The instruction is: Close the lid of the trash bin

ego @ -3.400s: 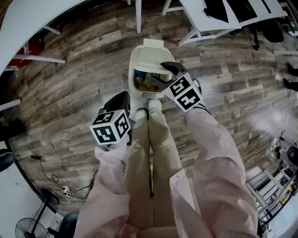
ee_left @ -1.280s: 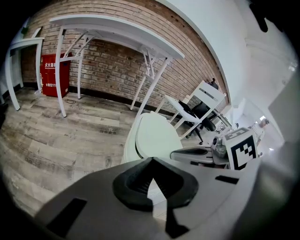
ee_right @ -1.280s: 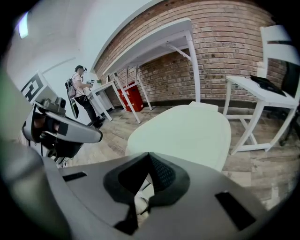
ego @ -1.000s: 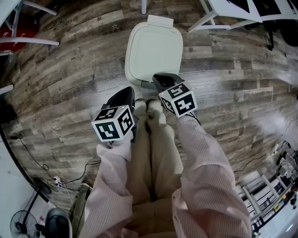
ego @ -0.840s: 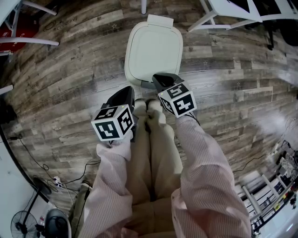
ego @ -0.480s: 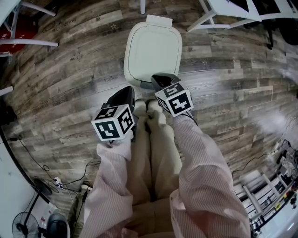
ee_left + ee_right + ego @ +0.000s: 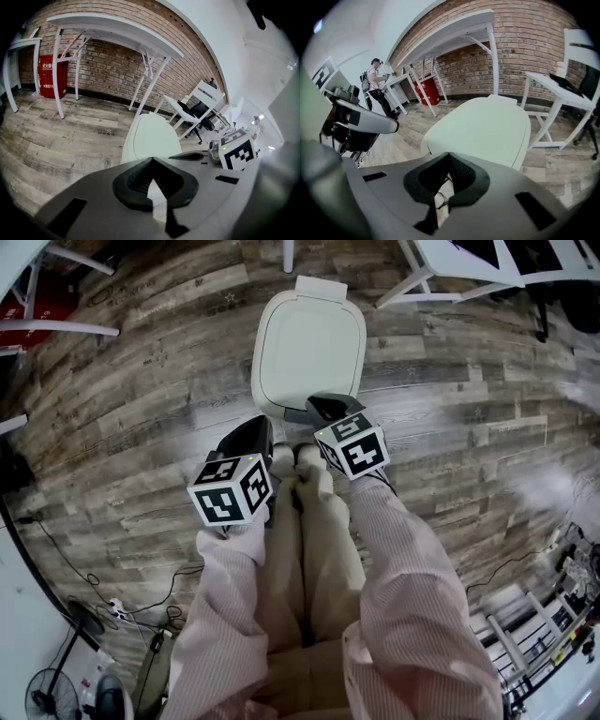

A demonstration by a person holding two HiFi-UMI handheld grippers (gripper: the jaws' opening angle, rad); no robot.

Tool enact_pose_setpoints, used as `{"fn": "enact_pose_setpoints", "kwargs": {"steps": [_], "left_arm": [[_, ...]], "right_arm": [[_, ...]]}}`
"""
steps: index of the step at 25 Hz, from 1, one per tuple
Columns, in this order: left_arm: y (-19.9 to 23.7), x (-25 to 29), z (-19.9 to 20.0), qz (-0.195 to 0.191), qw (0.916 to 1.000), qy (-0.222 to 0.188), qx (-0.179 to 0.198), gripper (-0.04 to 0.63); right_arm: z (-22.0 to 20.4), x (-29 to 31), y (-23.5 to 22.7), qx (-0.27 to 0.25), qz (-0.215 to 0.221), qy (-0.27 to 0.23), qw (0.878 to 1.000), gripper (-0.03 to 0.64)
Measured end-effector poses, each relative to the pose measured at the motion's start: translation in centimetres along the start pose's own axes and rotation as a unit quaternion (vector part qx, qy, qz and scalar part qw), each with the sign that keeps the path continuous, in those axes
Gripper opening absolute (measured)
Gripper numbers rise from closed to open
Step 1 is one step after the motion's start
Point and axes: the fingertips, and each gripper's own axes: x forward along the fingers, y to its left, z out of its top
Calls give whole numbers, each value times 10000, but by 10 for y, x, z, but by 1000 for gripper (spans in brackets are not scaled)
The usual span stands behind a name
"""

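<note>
The cream trash bin [image 7: 309, 348] stands on the wood floor just ahead of the person's shoes, with its lid down flat on the rim. That lid also shows in the left gripper view [image 7: 150, 138] and the right gripper view [image 7: 487, 129]. My right gripper [image 7: 321, 405] hangs over the bin's near edge, shut with nothing in it [image 7: 449, 157]. Left of the bin's front, beside the shoes, my left gripper [image 7: 261, 426] is also shut and empty [image 7: 151, 161]. I cannot tell whether either gripper touches the bin.
White table legs [image 7: 66, 326] stand at the far left and a white desk frame [image 7: 441, 282] at the far right. A red box [image 7: 50, 75] sits by the brick wall. Cables and a fan [image 7: 94, 690] lie at the lower left. A person [image 7: 377, 86] stands far off.
A few seconds ago the lid stood open with my right gripper at its edge; now it lies closed. Over the last second both grippers have stayed nearly where they were.
</note>
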Motion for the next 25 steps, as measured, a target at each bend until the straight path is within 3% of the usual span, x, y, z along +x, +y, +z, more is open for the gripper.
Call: {"fn": "enact_pose_setpoints", "kwargs": {"steps": [7,18,25], "left_arm": [[-15,-17,18,-171,9996,-179,147,-8],[-59,-85,69,-320,9970,-678,209,-8],[-98,-131,115,-565,9917,-980,613,-8]], "right_arm": [[19,-32,6,389,25,-489,9980,3],[86,-129,32,904,-182,-1417,9856,3],[134,-194,46,937,-294,-1931,9762,3]]}}
